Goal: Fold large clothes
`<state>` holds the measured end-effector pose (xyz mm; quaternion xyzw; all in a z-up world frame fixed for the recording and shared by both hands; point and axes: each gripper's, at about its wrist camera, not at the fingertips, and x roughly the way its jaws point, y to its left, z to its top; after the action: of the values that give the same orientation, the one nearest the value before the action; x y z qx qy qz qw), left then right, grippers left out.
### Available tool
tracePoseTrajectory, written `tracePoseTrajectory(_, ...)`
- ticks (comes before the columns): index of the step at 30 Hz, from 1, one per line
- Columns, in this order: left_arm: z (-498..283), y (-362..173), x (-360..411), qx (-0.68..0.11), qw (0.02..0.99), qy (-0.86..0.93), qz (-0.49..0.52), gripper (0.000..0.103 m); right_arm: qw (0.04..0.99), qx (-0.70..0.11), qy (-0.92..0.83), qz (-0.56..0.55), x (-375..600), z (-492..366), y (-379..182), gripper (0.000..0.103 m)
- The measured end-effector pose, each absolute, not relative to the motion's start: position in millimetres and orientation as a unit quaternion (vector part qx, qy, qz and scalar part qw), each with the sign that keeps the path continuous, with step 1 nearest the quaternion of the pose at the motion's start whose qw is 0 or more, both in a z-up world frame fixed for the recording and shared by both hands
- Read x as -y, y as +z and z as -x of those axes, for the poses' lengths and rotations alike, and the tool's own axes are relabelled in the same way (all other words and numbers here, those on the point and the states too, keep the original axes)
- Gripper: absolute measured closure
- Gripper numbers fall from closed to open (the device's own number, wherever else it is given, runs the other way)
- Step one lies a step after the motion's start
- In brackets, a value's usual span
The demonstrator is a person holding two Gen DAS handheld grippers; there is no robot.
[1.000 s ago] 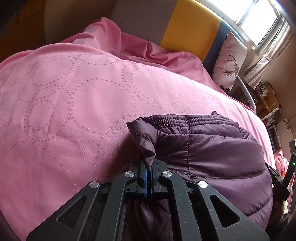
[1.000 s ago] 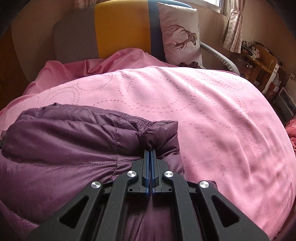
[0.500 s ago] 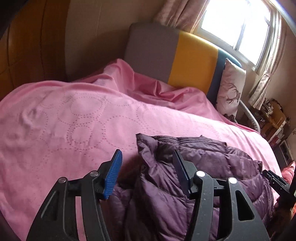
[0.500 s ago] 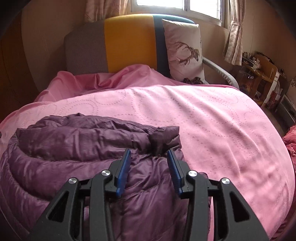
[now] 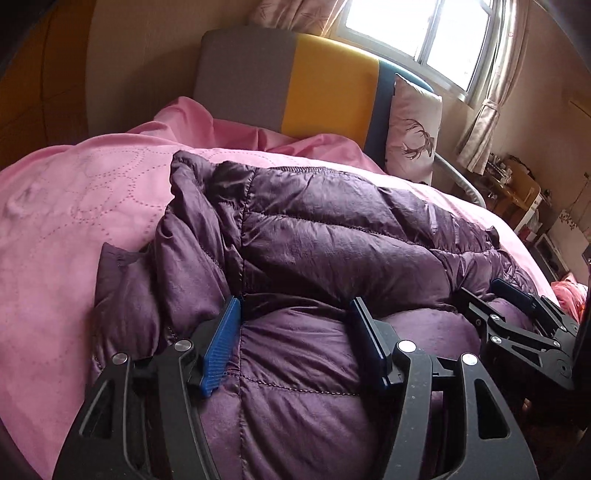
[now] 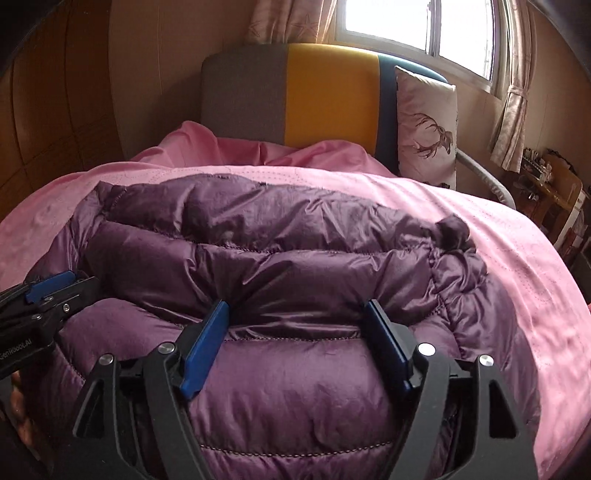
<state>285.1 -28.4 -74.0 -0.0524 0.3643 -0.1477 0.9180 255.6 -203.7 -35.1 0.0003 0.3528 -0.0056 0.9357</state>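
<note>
A purple quilted down jacket (image 5: 332, 229) (image 6: 280, 258) lies folded over itself on the pink bedspread (image 5: 74, 206) (image 6: 509, 236). My left gripper (image 5: 295, 314) hovers over its near fold, jaws opening, pads apart and pressing on nothing. My right gripper (image 6: 295, 314) stands the same way over the near fold, jaws opening wide, with only the puffy fabric below them. Each gripper shows in the other's view: the right gripper (image 5: 517, 306) at the right edge, the left gripper (image 6: 48, 291) at the left edge. The jacket's far edge rests free on the bed.
A grey, yellow and blue headboard (image 6: 325, 92) stands at the far end, with a deer-print pillow (image 6: 424, 125) leaning on it. A bright window (image 6: 417, 26) with curtains is behind. Cluttered wooden furniture (image 6: 554, 192) stands at the right, a wood-panelled wall (image 6: 55, 110) at the left.
Both grippers were shut on the jacket's edge a second ago. They have let go, opened, and drawn back toward me, and the folded edge now lies on the jacket.
</note>
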Motion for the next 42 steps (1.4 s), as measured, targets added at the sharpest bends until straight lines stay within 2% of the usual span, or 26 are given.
tracePoseTrajectory(10, -289, -94, 27, -0.370, 0.914, -0.154, 0.060, 0.043, 0.922, -0.387, 0.010, -0.028, 214, -272, -66, 0.028)
tracePoseTrajectory(16, -279, -72, 28, -0.380, 0.913, -0.140, 0.049, 0.043, 0.918, -0.392, 0.021, -0.049, 228, -257, -44, 0.027)
tracePoseTrajectory(18, -265, -60, 26, -0.363, 0.920, -0.135, 0.057, 0.039, 0.924, -0.376, 0.015, -0.059, 238, -242, -35, 0.026)
tracePoseTrajectory(25, -221, -49, 57, -0.319, 0.933, -0.166, 0.013, 0.039, 0.935, -0.346, -0.041, -0.066, 280, -193, -20, 0.026)
tracePoseTrajectory(29, -219, -68, 71, -0.340, 0.924, -0.174, -0.003, 0.039, 0.928, -0.360, -0.062, -0.070, 299, -177, -29, 0.026)
tracePoseTrajectory(32, -223, -80, 72, -0.350, 0.919, -0.180, -0.009, 0.038, 0.919, -0.378, -0.073, -0.079, 308, -170, -45, 0.020)
tracePoseTrajectory(35, -229, -92, 69, -0.358, 0.914, -0.190, -0.008, 0.037, 0.910, -0.390, -0.059, -0.125, 319, -167, -69, 0.018)
tracePoseTrajectory(42, -242, -80, 66, -0.390, 0.903, -0.181, 0.020, 0.037, 0.912, -0.385, -0.058, -0.128, 321, -166, -72, 0.016)
